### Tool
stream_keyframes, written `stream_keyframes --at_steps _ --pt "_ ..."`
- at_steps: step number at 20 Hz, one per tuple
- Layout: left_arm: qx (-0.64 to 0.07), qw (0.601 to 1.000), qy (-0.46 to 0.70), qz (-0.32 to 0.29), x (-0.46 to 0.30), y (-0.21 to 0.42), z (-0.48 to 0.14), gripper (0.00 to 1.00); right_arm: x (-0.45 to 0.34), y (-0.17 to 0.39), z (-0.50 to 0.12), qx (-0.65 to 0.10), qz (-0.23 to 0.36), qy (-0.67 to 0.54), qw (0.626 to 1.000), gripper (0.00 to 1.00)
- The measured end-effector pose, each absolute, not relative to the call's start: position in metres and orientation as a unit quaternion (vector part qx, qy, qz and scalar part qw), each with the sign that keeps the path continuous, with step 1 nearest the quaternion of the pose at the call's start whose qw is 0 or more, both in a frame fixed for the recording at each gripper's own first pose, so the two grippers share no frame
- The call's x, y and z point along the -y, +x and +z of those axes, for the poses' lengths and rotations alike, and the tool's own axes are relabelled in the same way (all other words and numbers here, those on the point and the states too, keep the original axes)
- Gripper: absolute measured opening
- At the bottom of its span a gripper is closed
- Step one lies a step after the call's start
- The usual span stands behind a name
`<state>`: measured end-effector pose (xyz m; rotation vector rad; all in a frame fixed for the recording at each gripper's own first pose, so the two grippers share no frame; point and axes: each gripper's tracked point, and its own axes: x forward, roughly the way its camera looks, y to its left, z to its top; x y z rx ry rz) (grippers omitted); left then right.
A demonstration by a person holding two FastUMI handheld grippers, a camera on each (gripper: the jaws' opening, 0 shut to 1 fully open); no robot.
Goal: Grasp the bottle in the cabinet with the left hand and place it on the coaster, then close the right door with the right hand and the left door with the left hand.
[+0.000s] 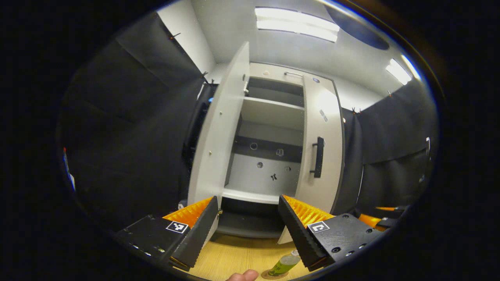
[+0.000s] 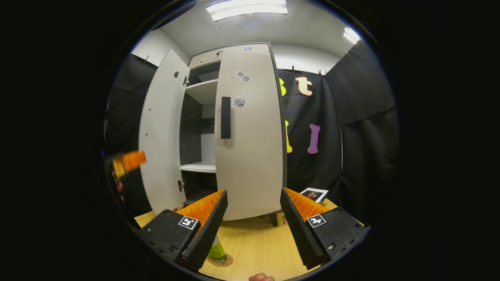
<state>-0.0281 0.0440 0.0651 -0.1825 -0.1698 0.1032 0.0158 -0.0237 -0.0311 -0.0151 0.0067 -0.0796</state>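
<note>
bottle [image 2: 216, 249] stands upright on the coaster [image 2: 220, 260] on the near surface [image 2: 254, 246]; right door [image 2: 250, 132] sits shut on the cabinet [image 1: 269, 117]; left door [image 1: 218, 132] hangs wide open; left gripper [image 1: 248, 226] spread and empty, facing the shelves; right gripper [image 2: 253, 222] spread and empty too, before the right door

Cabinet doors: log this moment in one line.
bottle on coaster | right door closed | left door open | both jaws open, empty
</note>
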Motion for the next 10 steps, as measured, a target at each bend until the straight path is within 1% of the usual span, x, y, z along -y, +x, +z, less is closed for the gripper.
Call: stream_keyframes --at_steps 1,3,4,5,6,7,8,9,10 --pt "0.096 0.988 -0.102 0.067 -0.061 -0.032 0.076 0.99 0.025 0.016 -0.032 -0.006 -0.039 -0.006 0.999 0.83" --pt "0.119 0.982 -0.105 0.107 -0.1 -0.038 0.092 1.0 0.028 0.013 -0.032 -0.012 -0.044 -0.008 0.999 0.83" --pt "0.133 0.978 -0.097 0.129 -0.123 -0.04 0.1 0.95 0.028 0.012 -0.031 -0.013 -0.042 -0.01 0.999 0.83" --pt "0.144 0.974 -0.088 0.154 -0.147 -0.041 0.106 0.95 0.027 0.01 -0.029 -0.011 -0.039 -0.01 0.999 0.83" --pt "0.151 0.968 -0.082 0.181 -0.169 -0.041 0.11 0.99 0.026 0.008 -0.027 -0.009 -0.036 -0.01 0.999 0.83" --pt "0.153 0.964 -0.079 0.203 -0.189 -0.038 0.112 0.99 0.026 0.007 -0.025 -0.007 -0.034 -0.012 0.999 0.83" --pt "0.147 0.961 -0.081 0.22 -0.201 -0.028 0.113 0.95 0.027 0.006 -0.023 -0.006 -0.036 -0.015 0.999 0.83" --pt "0.139 0.959 -0.087 0.23 -0.219 -0.019 0.116 0.95 0.029 0.004 -0.022 -0.004 -0.039 -0.017 0.999 0.83" --pt "0.13 0.958 -0.096 0.235 -0.228 -0.006 0.117 0.99 0.031 0.004 -0.021 -0.004 -0.042 -0.02 0.999 0.83"
